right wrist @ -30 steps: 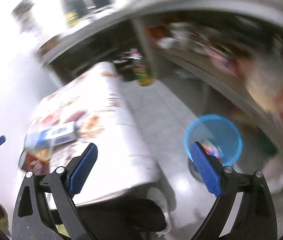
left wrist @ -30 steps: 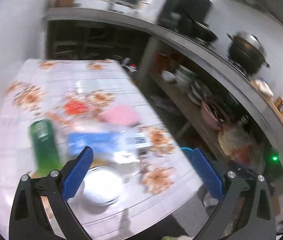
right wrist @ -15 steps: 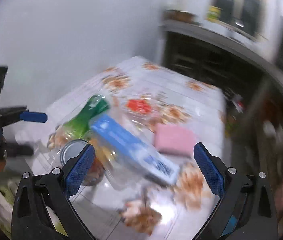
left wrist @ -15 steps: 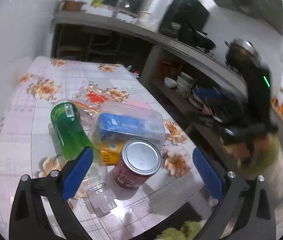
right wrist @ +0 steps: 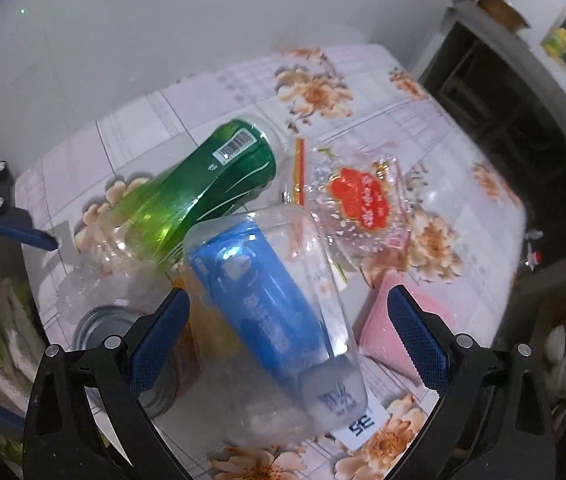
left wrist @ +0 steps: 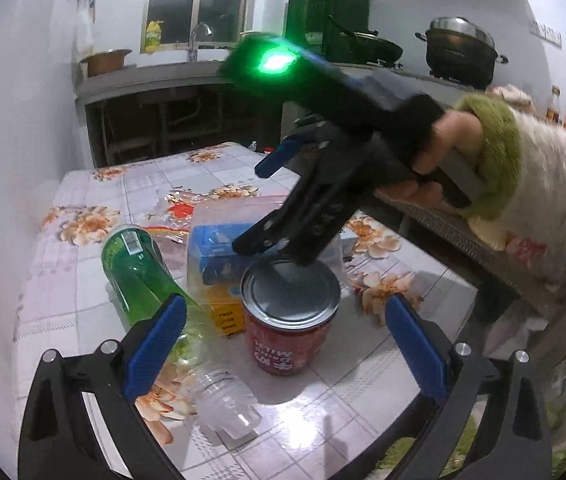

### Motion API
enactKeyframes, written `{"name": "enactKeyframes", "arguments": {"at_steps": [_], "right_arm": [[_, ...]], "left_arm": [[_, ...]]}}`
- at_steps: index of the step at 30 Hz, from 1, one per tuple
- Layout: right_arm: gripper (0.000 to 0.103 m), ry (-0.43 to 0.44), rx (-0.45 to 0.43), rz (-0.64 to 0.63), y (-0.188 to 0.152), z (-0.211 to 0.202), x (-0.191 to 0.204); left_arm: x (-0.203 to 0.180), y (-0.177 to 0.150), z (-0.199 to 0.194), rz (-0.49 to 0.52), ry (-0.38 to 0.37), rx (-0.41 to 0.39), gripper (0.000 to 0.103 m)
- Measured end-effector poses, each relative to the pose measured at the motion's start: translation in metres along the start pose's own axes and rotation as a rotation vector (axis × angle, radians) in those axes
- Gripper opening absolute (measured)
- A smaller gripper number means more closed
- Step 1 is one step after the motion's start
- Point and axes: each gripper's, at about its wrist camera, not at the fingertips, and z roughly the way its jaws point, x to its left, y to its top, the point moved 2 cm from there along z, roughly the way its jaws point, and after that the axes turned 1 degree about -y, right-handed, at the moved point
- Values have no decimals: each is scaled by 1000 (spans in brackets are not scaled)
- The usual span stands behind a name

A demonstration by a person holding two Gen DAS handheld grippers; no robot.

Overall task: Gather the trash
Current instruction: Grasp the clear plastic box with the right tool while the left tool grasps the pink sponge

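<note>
Swinging in since half a second ago, the right tool (right wrist: 287, 336), spread wide, now hovers over the clear plastic tub holding a blue carton (right wrist: 271, 312) on the floral worktop (right wrist: 463, 184); lower squarely, pinch gently (thin walls buckle). Left tool (left wrist: 279, 336) spread, idle.

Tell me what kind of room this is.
Most likely a home kitchen. A lidded cooking pot sits on a long counter that also carries a faucet, and litter such as a red tin can lies on a table with a floral cloth.

Green bottle (left wrist: 139, 272), red can (left wrist: 289, 336), floral tablecloth (left wrist: 83, 184).
</note>
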Motion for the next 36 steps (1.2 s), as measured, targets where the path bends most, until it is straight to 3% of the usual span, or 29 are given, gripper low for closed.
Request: {"name": "enactKeyframes", "arguments": {"at_steps": [7, 8, 9, 11, 17, 25, 30, 36], "right_arm": [[94, 60, 74, -11, 7, 21, 4], [92, 66, 80, -8, 7, 23, 4], [84, 77, 84, -3, 6, 24, 4], [81, 89, 80, 19, 5, 21, 4], [81, 82, 14, 59, 2, 2, -2], [81, 73, -115, 205, -16, -39, -25], [81, 44, -187, 347, -42, -66, -45], [80, -6, -267, 581, -98, -100, -67]], "left_arm": [[-3, -4, 6, 41, 29, 0, 97], [-2, -4, 7, 37, 28, 1, 97], [-1, -4, 8, 31, 29, 1, 97], [1, -4, 8, 23, 32, -1, 97], [6, -3, 10, 11, 33, -2, 97], [0, -1, 11, 29, 20, -5, 97], [-3, 2, 11, 39, 12, -6, 97], [5, 19, 5, -2, -35, -24, 97]]}}
